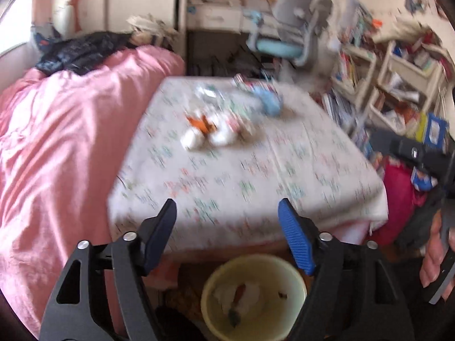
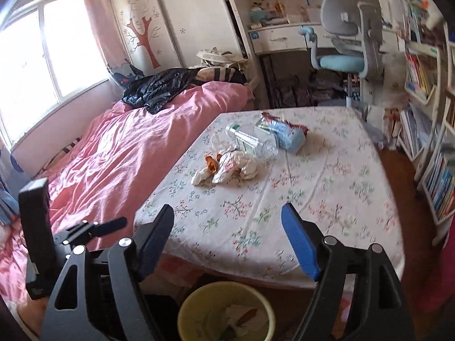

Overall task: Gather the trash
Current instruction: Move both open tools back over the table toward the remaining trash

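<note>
Both tongs gaping, nothing between the jaws: left tongs [image 1: 227,218] and right tongs [image 2: 227,221] hang over the near table edge, above the yellow bin [image 2: 227,309].

Landmark = bin. It sits on the floor just below the near edge of the table [image 2: 327,199] and already holds some tissue and scraps.

Remaining trash is well beyond the bin, mid-table:
- blue snack bag [image 2: 287,135], farthest
- clear plastic bottle [image 2: 250,142], touching the bag
- crumpled tissues [image 2: 224,167] with orange peel [image 2: 212,164], nearest of the heap

Risks, in my judgement:
- Items lie in contact; closing on one likely drags a neighbour along or knocks the peel loose.
- Bottle is round and crushed, could squirt out of the pads or roll off the table.
- Tissue is soft; a shallow pinch may also catch the tablecloth.
- Bin mouth is narrow and partly under the table edge; an early release lands on the floor.

Obstructions: pink bed [image 2: 113,156] hugs the table beyond-left of the bin, bookshelves [image 2: 432,170] crowd the right. Left view is blurred, so detail there is unreliable.
</note>
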